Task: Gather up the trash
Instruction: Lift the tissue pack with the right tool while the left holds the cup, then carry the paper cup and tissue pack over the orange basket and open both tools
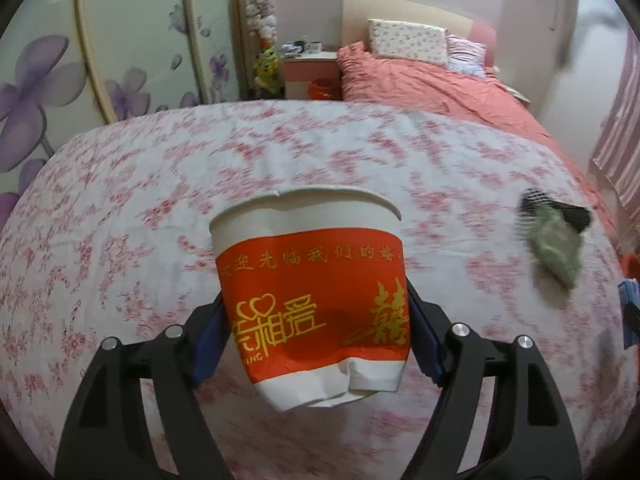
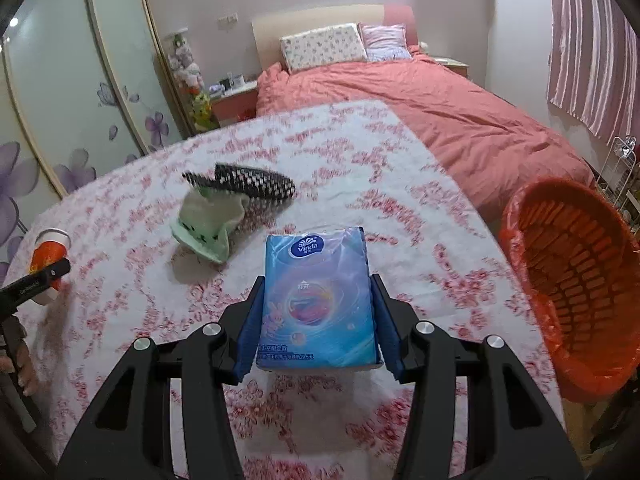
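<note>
Clamped between the left gripper (image 1: 316, 344) pads, a crumpled paper cup (image 1: 310, 300) hangs above the desk (image 1: 120, 208), while the right gripper (image 2: 316, 312) squeezes a tissue pack (image 2: 318, 300), both lifted for the orange bin (image 2: 576, 280) alongside.

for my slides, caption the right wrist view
Right gripper clamps a blue tissue pack beside the orange bin.

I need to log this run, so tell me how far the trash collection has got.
Done: nothing shows in the orange bin yet. In hand: the left claw grips a crumpled paper cup, the right claw a blue tissue pack. Left: binning both, plus the crumpled green wad and dark patterned item on the table.
</note>
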The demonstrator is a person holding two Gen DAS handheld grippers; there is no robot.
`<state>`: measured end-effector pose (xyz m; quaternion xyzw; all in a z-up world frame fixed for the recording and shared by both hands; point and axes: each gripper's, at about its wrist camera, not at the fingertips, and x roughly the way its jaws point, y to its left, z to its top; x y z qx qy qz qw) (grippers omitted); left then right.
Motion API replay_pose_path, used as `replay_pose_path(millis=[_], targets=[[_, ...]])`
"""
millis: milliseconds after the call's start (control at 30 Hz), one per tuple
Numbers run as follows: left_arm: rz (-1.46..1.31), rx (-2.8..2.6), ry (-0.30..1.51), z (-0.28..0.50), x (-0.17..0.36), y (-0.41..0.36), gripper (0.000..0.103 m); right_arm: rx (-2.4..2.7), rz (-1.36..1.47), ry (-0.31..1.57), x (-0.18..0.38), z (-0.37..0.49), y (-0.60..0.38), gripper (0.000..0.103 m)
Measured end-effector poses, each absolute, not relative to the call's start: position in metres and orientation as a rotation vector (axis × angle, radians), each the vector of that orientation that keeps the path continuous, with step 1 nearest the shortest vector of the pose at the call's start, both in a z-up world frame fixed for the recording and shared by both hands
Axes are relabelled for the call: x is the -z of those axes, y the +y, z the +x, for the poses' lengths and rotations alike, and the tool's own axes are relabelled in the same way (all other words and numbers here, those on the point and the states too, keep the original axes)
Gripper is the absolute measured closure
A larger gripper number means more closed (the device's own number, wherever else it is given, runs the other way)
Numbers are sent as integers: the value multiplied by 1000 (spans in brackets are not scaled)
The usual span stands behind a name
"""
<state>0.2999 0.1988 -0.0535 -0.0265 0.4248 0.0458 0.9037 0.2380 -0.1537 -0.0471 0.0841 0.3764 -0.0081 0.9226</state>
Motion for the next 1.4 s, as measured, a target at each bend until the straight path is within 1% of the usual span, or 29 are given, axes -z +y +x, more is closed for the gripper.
replay_pose_path(millis=[333, 633, 933, 1167, 1400], targets=[[-33, 148, 800, 274, 6, 89, 28, 68, 223, 628, 5, 197, -201, 52], [1, 398, 768, 258, -10, -28, 28, 194, 287, 518, -14, 166, -266, 52], [42, 593, 785, 250, -1, -139, 28, 300, 371, 497, 2, 158, -330, 52], [101, 697, 817, 252, 20, -219, 28, 336, 439, 486, 16, 159, -366, 52], [130, 740, 847, 264, 40, -256, 28, 340, 499, 480, 27, 164, -392, 52]])
